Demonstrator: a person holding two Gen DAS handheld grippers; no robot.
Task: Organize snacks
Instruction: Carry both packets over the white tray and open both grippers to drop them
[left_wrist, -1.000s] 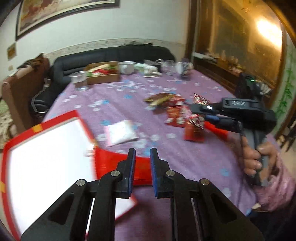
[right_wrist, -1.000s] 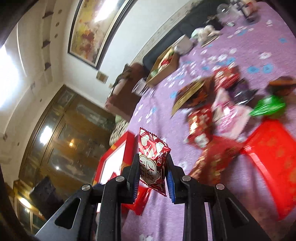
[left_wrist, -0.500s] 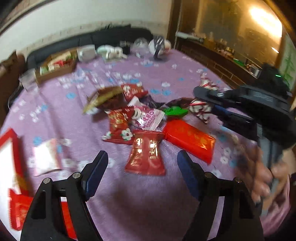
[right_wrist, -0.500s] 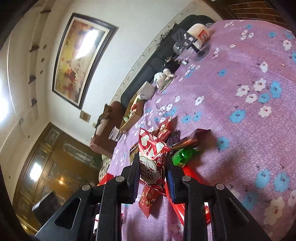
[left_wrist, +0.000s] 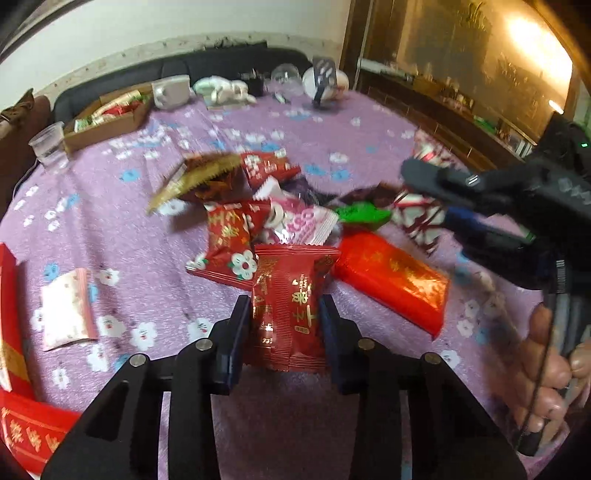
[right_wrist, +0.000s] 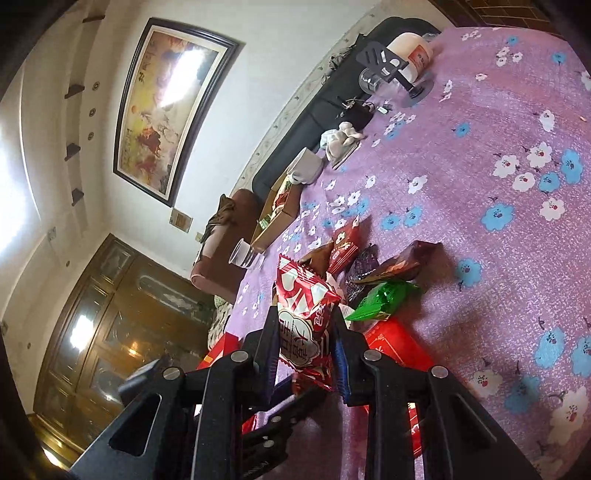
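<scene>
My left gripper (left_wrist: 284, 301) points down at the purple flowered tablecloth (left_wrist: 332, 129), its jaws closing. Its pads press the sides of a red snack packet with gold print (left_wrist: 291, 273) at the near edge of a snack pile (left_wrist: 258, 218). My right gripper (right_wrist: 304, 314) is shut on a red-and-white packet (right_wrist: 301, 291) held above the pile. In the left wrist view that right gripper (left_wrist: 417, 195) hovers at the right of the pile with a hand (left_wrist: 550, 369) on its grip.
A long red foil box (left_wrist: 391, 280) and a green packet (left_wrist: 362, 216) lie right of the pile. A pink-white packet (left_wrist: 66, 306) and a red-rimmed box (left_wrist: 7, 295) are at the left. A cardboard box (left_wrist: 107, 122), plastic cup (left_wrist: 48, 144) and mug (left_wrist: 170, 92) stand far back.
My left gripper swung from the red-rimmed box to the snack pile, opened wide, then closed onto the red packet. My right gripper kept its packet and turned toward the pile.
</scene>
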